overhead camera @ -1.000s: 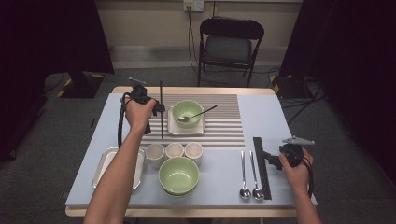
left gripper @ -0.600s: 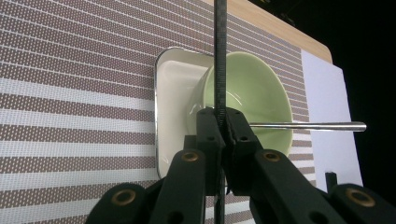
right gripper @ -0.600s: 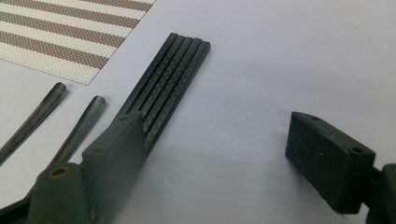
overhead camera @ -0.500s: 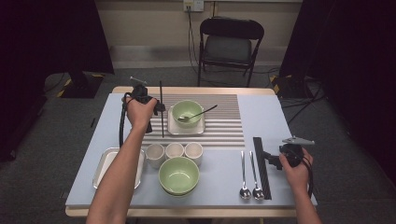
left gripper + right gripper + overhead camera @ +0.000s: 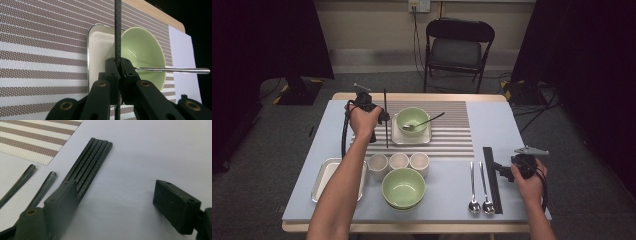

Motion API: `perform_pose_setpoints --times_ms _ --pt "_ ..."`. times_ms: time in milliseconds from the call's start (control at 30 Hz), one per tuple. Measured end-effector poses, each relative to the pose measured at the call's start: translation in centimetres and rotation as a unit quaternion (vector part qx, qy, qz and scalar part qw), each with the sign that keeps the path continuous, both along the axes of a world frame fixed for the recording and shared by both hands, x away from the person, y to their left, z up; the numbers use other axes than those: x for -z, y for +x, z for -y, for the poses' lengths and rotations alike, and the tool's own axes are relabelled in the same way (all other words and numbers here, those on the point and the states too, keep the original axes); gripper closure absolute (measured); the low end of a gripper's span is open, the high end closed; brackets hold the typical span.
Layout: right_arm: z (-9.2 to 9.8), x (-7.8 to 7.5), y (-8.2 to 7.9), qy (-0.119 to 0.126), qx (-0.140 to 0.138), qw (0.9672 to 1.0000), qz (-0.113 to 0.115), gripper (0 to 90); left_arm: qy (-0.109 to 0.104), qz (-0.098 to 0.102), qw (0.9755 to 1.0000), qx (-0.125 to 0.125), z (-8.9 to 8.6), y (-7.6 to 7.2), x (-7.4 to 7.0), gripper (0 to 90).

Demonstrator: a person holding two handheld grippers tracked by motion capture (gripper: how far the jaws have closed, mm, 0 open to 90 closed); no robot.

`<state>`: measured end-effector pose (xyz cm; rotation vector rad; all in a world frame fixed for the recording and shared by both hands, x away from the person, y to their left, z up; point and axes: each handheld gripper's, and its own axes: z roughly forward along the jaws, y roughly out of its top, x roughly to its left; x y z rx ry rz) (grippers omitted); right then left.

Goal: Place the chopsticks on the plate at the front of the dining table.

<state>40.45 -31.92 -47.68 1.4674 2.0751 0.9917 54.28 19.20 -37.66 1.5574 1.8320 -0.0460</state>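
The left gripper [image 5: 119, 68] is clamped tight on a single chopstick [image 5: 385, 120], a thin, straight black stick with a fine woven texture that runs between the pads and sticks out past them both ways. The left forearm stretches from the table's near edge up to the striped placemat [image 5: 447, 130], the hand gripping the tool just left of the white tray [image 5: 98, 55] holding a green bowl [image 5: 143, 53] with a spoon [image 5: 172, 70], so the chopstick crosses the tray's edge. The right gripper [image 5: 120, 202] rests at the table's right side, jaws spread wide with nothing between them, its left jaw over the bundle of remaining chopsticks [image 5: 91, 160] lying beside two spoons [image 5: 479, 187].
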Motion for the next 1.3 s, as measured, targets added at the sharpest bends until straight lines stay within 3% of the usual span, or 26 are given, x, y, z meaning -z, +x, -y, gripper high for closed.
perform_pose_setpoints --times_ms 67,133,533,567,967,1300 --pt "0.0 0.0 0.0 0.000 0.000 1.0000 0.000 19.1 0.003 -0.001 1.0000 0.008 -0.1 0.1 0.1 86.3" --pt "0.0 0.0 0.0 0.000 0.000 1.0000 0.000 19.1 0.004 -0.001 1.0000 -0.002 0.0 0.1 0.2 86.3" --pt "0.0 0.0 0.0 -0.001 0.000 1.0000 0.002 19.1 0.010 -0.007 0.9999 -0.003 0.4 0.5 1.3 86.3" --pt "0.0 0.0 0.0 -0.001 0.000 1.0000 0.002 19.1 0.012 -0.009 0.9999 0.006 0.4 0.5 1.4 86.3" --pt "0.0 0.0 0.0 -0.001 0.000 1.0000 0.002 19.1 0.002 -0.008 0.9999 -0.011 0.5 0.8 1.8 86.3" --pt "0.0 0.0 0.0 -0.001 0.000 1.0000 0.002 19.1 0.020 -0.007 0.9998 -0.001 0.4 0.9 2.3 86.2"
